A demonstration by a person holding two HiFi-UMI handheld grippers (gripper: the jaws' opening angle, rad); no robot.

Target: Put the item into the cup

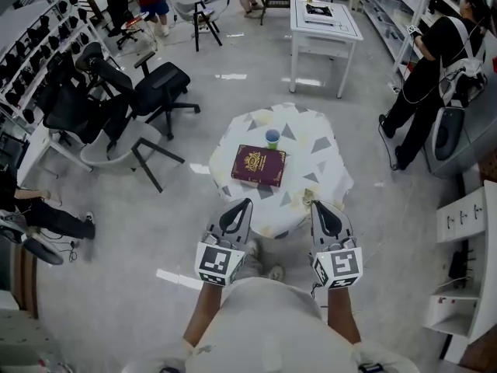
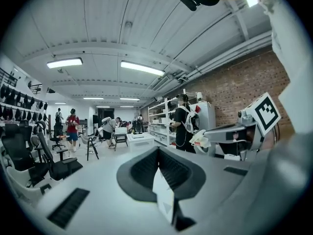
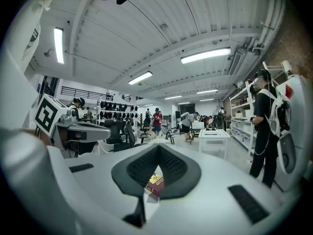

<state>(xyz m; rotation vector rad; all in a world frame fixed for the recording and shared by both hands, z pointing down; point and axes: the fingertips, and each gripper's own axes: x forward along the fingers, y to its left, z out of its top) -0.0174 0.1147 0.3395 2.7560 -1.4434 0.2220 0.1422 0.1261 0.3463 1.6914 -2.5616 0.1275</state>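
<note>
**A:** How do the tools stand?

**B:** The left tool (image 1: 239, 206) has its jaws brought together to a point, with nothing between them. Its own view shows only a sliver of patterned cloth below the pads. The right tool (image 1: 320, 207) is the same, jaws together and empty, with a dark red book (image 3: 155, 184) peeping through the gap beneath them.

**A:** Why are they held so close in?

**B:** I'd judge it a ready stance. Both sit side by side near the person's waist, short of the near edge of the surface (image 1: 322, 158) and pointing toward it. No grasp has begun.

**A:** And the cup?

**B:** The cup (image 1: 272, 138) stands upright on the far half of the surface, just beyond the book, which lies flat in the middle. I cannot tell whether the two touch.

**A:** Is the book the item?

**B:** Hard to say. It looks far too wide for that cup, and no smaller thing can be made out on the cloth. The reach would have to pass over the book either way.

**A:** Anything nearby?

**B:** Office chairs (image 1: 159, 84) on the left, well apart.
</note>
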